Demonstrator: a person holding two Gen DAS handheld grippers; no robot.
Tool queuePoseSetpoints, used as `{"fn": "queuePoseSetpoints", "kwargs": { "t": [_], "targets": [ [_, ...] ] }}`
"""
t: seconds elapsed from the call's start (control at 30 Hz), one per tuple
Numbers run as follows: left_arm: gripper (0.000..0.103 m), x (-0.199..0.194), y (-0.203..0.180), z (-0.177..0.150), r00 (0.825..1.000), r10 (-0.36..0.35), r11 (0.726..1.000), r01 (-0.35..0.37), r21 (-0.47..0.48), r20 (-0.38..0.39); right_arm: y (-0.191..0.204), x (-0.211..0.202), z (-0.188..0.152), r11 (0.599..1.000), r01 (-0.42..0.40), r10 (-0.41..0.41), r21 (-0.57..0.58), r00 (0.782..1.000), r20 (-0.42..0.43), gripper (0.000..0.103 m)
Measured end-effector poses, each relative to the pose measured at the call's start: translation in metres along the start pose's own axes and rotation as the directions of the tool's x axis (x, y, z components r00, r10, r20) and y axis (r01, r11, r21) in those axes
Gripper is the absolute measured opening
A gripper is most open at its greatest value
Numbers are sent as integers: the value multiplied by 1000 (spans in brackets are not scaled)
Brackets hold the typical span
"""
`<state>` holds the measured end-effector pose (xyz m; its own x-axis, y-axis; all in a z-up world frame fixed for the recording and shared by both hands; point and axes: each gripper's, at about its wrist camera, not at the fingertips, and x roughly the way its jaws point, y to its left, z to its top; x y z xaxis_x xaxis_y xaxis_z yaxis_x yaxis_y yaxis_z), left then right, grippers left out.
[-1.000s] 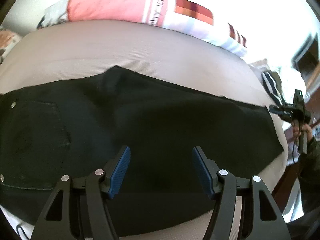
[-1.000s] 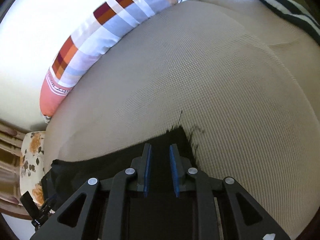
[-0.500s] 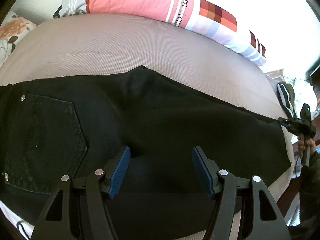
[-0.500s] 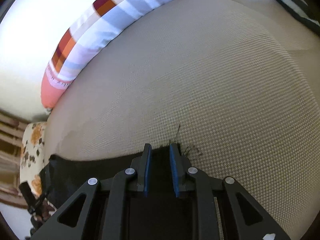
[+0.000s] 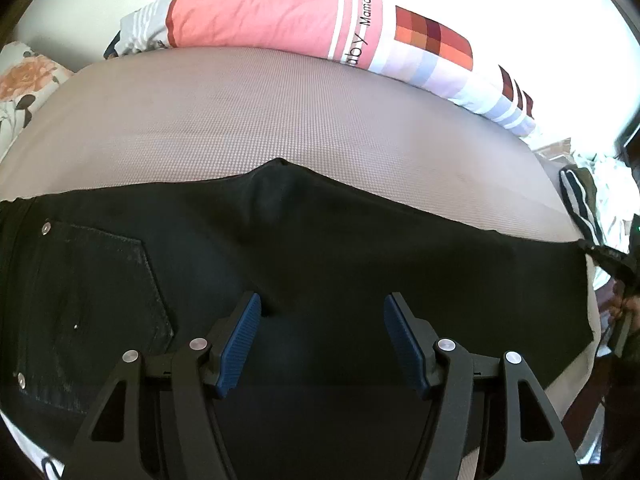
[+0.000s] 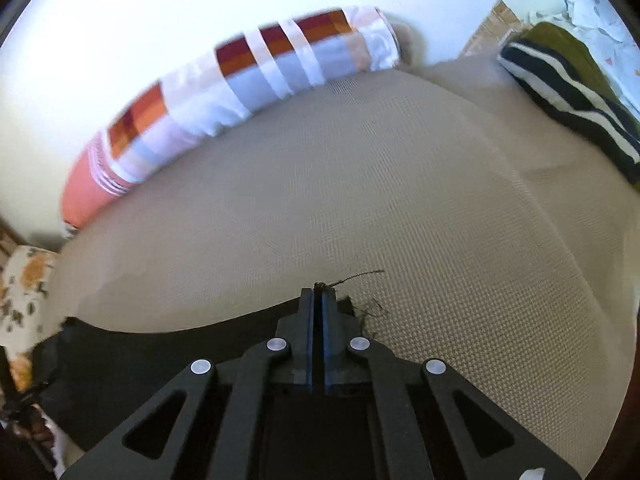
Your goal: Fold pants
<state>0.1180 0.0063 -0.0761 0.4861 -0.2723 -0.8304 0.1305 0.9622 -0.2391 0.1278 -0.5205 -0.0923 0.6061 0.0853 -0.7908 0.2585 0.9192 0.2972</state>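
Right wrist: your right gripper (image 6: pixel 318 300) jaws, parted a moment ago, now clench the pants (image 5: pixel 320 248) hem; left gripper (image 5: pixel 322 340) released; fold can begin.

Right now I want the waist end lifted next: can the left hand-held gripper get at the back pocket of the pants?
Probably yes. The left hand-held gripper hangs open over the black pants, and the back pocket lies flat just to its left with nothing on top.
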Motion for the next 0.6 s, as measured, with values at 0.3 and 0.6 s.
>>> {"fn": "queuePoseSetpoints", "kwargs": {
  "t": [0.3, 0.6],
  "targets": [
    [65, 20, 24, 7, 1000, 24, 1000, -24, -15, 11, -10, 19, -4, 995, 50, -45, 82, 997, -60, 6],
    [65, 15, 19, 13, 998, 47, 997, -49, 52, 36, 40, -20, 1, 985, 172, -172, -2, 985, 14, 27]
  ]
}}
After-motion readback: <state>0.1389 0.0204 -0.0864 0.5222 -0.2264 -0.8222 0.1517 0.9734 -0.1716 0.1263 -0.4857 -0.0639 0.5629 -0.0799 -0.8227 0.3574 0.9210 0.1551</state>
